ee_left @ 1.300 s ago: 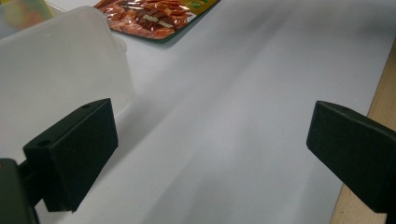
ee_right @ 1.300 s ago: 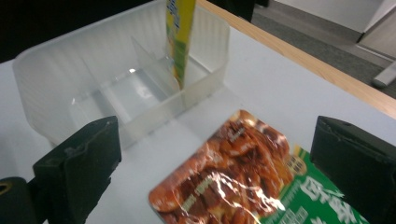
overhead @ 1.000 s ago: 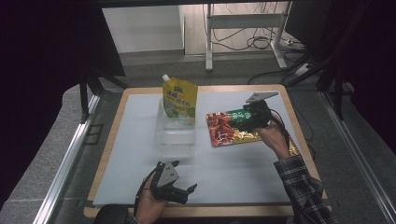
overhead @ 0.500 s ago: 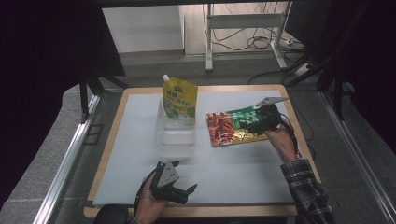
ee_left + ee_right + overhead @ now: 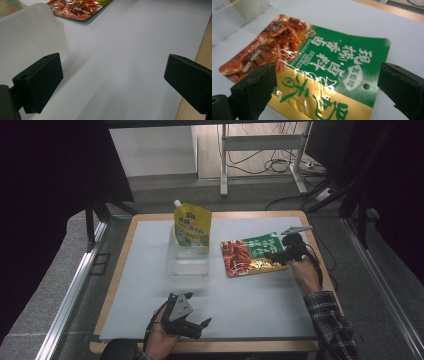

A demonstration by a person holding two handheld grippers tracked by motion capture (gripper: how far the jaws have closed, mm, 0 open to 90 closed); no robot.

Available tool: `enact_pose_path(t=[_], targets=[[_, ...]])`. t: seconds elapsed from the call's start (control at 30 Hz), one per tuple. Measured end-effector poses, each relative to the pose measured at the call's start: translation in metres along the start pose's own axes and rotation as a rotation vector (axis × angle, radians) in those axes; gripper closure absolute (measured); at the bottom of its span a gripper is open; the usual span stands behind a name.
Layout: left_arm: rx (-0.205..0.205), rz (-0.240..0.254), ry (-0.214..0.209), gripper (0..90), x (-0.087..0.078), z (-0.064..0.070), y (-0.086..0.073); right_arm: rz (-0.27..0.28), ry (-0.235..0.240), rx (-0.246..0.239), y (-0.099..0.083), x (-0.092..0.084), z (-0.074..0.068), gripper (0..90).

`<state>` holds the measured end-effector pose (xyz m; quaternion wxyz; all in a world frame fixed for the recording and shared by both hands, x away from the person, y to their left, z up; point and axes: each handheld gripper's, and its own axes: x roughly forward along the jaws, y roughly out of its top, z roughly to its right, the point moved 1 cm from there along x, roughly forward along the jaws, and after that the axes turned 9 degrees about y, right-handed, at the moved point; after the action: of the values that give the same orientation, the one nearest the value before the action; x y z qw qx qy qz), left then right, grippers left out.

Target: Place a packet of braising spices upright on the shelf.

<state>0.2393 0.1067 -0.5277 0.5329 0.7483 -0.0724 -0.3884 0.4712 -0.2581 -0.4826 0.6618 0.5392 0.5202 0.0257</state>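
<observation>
Here the right gripper [image 5: 286, 254] hovers with jaws spread wide over the green end of the snack packet [image 5: 251, 255] lying flat on the surface [image 5: 250, 295] beside the clear tub [image 5: 188, 260], seemingly lined up to grasp it, while the left gripper [image 5: 192, 327] waits wide apart near the front edge.

Two black handheld grippers, one plaid sleeve

The left gripper [image 5: 192, 324] was black and carried a grey three-cornered plate with small dark holes on top, and a thin black cable looped beside it. The right gripper [image 5: 280, 256] was also black, with a grey plate and a dark cable behind the hand. Their jaws were matte black blocks with small round holes. The right arm wore a dark plaid sleeve [image 5: 331, 326].
</observation>
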Motion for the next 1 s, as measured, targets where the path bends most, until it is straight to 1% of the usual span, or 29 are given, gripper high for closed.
enact_pose_path(t=[0.13, 0.17, 0.33, 0.53, 0.63, 0.8, 0.9, 1.0], targets=[[0.002, -0.003, -0.001, 1.6, 0.0, 0.0, 0.0, -0.027, -0.008, 0.022, -0.005, 0.002, 0.008, 2.3], [0.003, -0.003, -0.001, 1.6, 0.0, 0.0, 0.0, -0.036, -0.007, 0.037, -0.007, 0.003, 0.009, 2.3], [0.005, -0.004, -0.002, 1.6, 0.0, 0.001, 0.0, -0.066, -0.014, 0.077, -0.014, 0.009, 0.018, 2.3], [0.006, -0.004, 0.001, 1.6, 0.0, 0.001, 0.0, -0.1, 0.004, 0.149, -0.02, 0.014, 0.025, 2.3], [0.007, -0.005, 0.001, 1.6, 0.0, 0.001, 0.0, -0.105, 0.021, 0.18, -0.022, 0.016, 0.027, 2.3], [0.009, -0.007, 0.0, 1.6, 0.0, 0.001, 0.0, -0.123, 0.029, 0.208, -0.023, 0.019, 0.028, 2.3], [0.01, -0.007, -0.001, 1.6, 0.0, 0.001, 0.0, -0.134, 0.033, 0.214, -0.025, 0.021, 0.029, 2.4], [0.012, -0.009, -0.001, 1.6, 0.001, 0.001, 0.0, -0.132, 0.048, 0.23, -0.025, 0.022, 0.029, 2.4]])
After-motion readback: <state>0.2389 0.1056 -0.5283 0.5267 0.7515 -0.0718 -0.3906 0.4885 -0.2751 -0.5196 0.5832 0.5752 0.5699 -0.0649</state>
